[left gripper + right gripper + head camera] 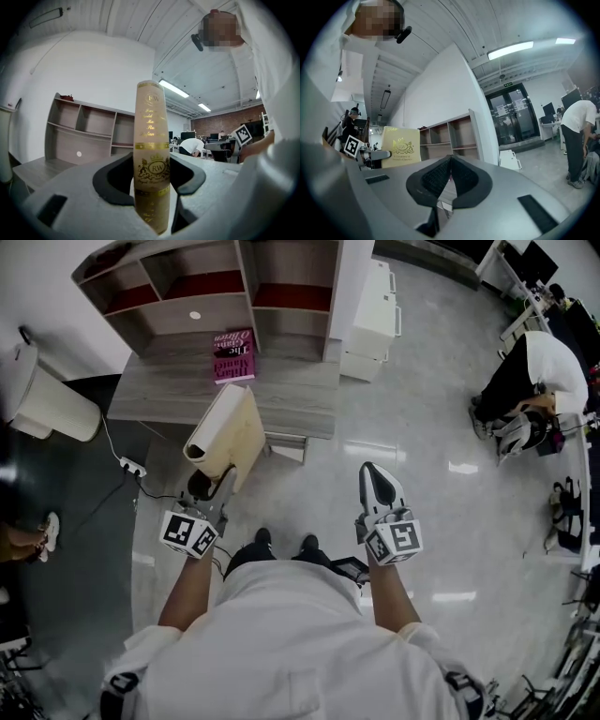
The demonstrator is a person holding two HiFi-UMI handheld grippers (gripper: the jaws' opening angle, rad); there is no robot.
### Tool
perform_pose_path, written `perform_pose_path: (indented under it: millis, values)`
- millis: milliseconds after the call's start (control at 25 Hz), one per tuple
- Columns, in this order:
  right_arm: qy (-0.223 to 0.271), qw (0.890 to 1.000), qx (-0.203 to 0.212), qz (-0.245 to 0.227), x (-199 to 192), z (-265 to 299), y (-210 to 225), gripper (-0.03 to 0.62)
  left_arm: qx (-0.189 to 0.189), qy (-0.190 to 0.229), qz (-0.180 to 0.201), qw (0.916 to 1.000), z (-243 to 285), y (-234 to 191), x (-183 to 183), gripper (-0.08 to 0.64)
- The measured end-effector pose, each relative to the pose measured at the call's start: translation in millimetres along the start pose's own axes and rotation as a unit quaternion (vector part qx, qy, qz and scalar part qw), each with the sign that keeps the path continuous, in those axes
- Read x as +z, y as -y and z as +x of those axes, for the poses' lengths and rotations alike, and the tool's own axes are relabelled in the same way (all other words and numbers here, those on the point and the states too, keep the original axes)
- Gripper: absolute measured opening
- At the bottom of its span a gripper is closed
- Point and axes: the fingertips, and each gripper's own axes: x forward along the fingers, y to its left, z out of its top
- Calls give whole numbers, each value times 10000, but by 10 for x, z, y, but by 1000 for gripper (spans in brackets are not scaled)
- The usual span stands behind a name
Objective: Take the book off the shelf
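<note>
A cream book with gold lettering (228,430) is held off the shelf, in front of the desk, with my left gripper (210,486) shut on its lower edge. In the left gripper view its spine (152,136) stands upright between the two jaws, which press on it from both sides. My right gripper (369,470) hangs over the floor to the right, shut with nothing in it; its pads (440,174) meet. From the right gripper view the book's front cover (399,146) shows at the left. The wooden shelf unit (202,282) stands at the back of the desk.
A magenta book (233,356) lies flat on the grey desk (281,399) below the shelf. A white bin (52,404) stands at the left, a white cabinet (375,320) to the right of the desk, and a power strip (131,466) on the floor. A person (534,376) bends over at the far right.
</note>
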Motion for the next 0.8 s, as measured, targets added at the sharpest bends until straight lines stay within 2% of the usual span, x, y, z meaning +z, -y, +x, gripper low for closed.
perform_pose_path:
  millis: [160,280,480,640,800]
  values:
    - [44,9997,-245,-82,138,65,-53,14,-259,58,-26,9996,74,-157,133,201]
    - [122,9991,-255,-322,288,150,-129,14,-363,139,25,9992,94,-330,198,201]
    - [55,9988,-384,-311,295,183,-99,14,-387,199,-70,9990,108,-411,197,201]
    - [84,9988,-351,-326,343,273,-170,14,-251,258,-383,9986,72,-500,182,201]
    - [151,9987,-241,-427,447,350,-200,14,-312,271,-348,9985,60,-500,209,201]
